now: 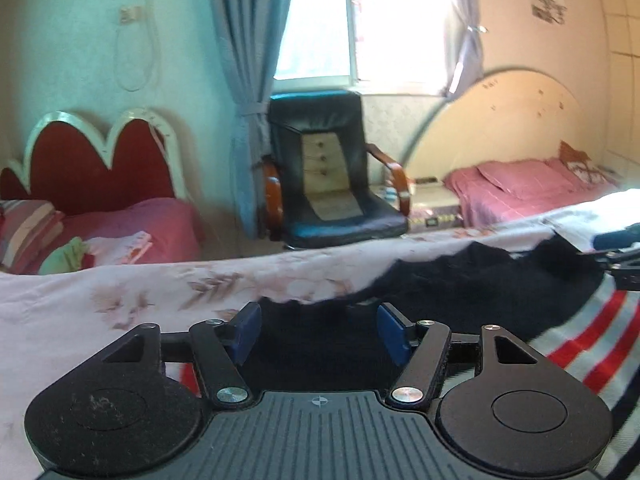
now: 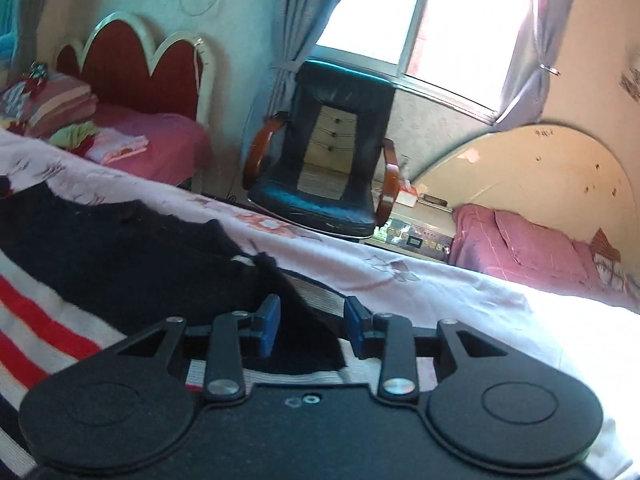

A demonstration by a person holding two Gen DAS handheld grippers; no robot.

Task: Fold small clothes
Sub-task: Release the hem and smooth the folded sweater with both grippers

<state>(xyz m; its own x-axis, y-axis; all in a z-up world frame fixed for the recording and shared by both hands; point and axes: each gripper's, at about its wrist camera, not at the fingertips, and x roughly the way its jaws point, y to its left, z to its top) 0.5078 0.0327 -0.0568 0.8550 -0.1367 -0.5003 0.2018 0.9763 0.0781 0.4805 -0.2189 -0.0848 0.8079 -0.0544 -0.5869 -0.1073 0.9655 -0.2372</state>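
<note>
A small knit garment (image 1: 460,284), dark navy with red, white and navy stripes, lies on a pale floral bedsheet (image 1: 120,292). My left gripper (image 1: 318,332) is open, its blue pads on either side of the dark fabric at the garment's near left part. The garment also shows in the right wrist view (image 2: 120,248). My right gripper (image 2: 312,326) is open, its blue pads astride a dark corner of the garment near its right edge. The right gripper's dark body (image 1: 620,256) shows at the right edge of the left wrist view.
Beyond the bed stands a black leather armchair (image 1: 332,184) under a window with blue curtains. A bed with a red headboard (image 1: 92,160) is on the left, a pink-covered bed (image 1: 528,192) on the right, and a low nightstand (image 2: 416,236) between chair and pink bed.
</note>
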